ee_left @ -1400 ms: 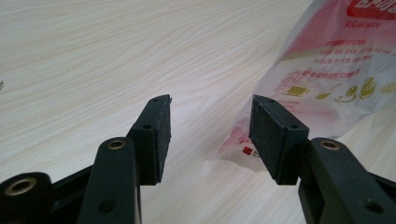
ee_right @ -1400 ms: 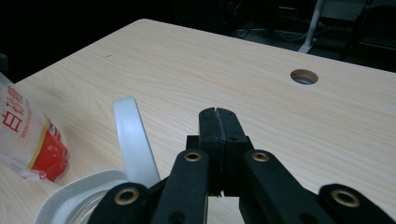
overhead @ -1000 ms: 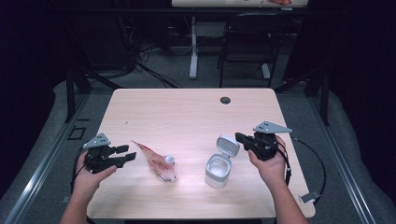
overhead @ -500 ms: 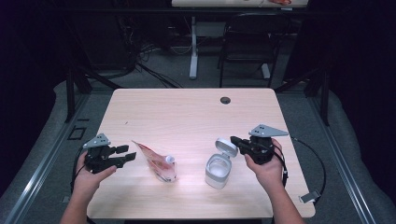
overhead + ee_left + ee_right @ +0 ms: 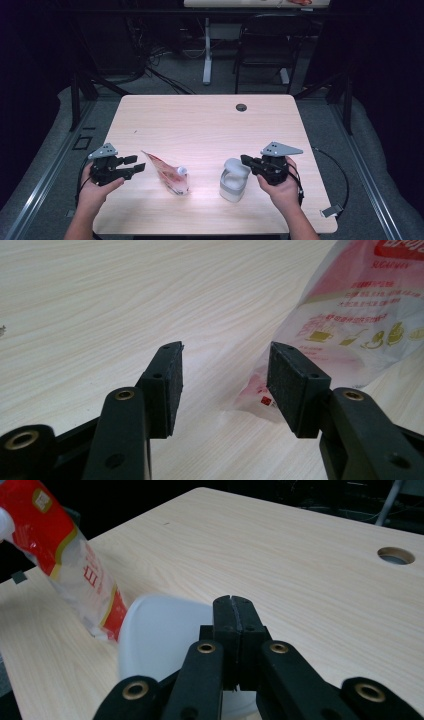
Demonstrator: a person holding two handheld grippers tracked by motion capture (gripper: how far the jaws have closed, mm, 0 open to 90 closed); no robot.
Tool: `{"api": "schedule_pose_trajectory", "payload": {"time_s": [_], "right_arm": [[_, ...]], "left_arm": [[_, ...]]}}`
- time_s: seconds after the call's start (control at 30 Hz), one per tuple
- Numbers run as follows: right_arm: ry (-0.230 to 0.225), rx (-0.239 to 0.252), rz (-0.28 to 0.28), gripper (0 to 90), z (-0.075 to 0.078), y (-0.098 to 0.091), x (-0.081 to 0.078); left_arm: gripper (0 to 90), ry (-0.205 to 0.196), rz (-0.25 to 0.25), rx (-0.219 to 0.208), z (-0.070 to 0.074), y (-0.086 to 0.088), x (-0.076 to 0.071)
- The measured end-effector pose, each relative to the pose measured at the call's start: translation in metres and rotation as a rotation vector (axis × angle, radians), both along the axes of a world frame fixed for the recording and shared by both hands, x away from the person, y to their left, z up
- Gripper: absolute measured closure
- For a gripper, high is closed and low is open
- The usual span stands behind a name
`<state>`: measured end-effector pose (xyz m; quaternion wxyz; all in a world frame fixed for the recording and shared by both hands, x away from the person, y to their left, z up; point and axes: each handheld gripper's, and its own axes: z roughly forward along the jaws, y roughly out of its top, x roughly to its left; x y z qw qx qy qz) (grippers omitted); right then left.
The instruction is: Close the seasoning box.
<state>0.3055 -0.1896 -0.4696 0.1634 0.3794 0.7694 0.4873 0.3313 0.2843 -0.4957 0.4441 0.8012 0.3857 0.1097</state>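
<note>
Table (image 5: 200, 125) | left claw (image 5: 134, 165) apart by pouch (image 5: 170, 175) | right claw (image 5: 246, 161) together at container lid (image 5: 236, 166)

I work in what looks like a lab: black curtains, cables on grey carpet (image 5: 165, 75), a bare wooden table (image 5: 210, 125) and an office chair (image 5: 262, 50) behind.

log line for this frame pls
left gripper: open, beside pouch | right gripper: shut, empty, at jar lid | jar: upright, lid open
</note>
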Motion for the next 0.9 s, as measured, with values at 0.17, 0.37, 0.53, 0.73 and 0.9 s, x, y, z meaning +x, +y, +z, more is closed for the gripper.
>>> {"api": "schedule_pose_trajectory", "payload": {"time_s": [0.17,0.37,0.53,0.73,0.9], "right_arm": [[0.012,-0.009,0.015,90.0,-0.007,0.003,-0.005],[0.012,-0.001,0.009,90.0,-0.011,0.000,-0.009],[0.004,-0.011,-0.002,89.7,-0.012,-0.004,-0.011],[-0.003,-0.023,-0.019,88.5,-0.013,-0.011,-0.014],[0.005,-0.028,-0.041,89.8,-0.017,-0.018,-0.016]], "left_arm": [[49.0,0.000,0.004,-0.003,0.000,0.000,0.000],[48.9,-0.001,0.005,-0.004,0.000,0.001,0.000],[48.9,-0.002,0.006,-0.006,0.000,0.002,0.000],[48.9,-0.003,0.008,-0.004,0.000,0.002,0.000],[48.9,0.000,0.015,-0.005,-0.001,0.003,0.000]]}}
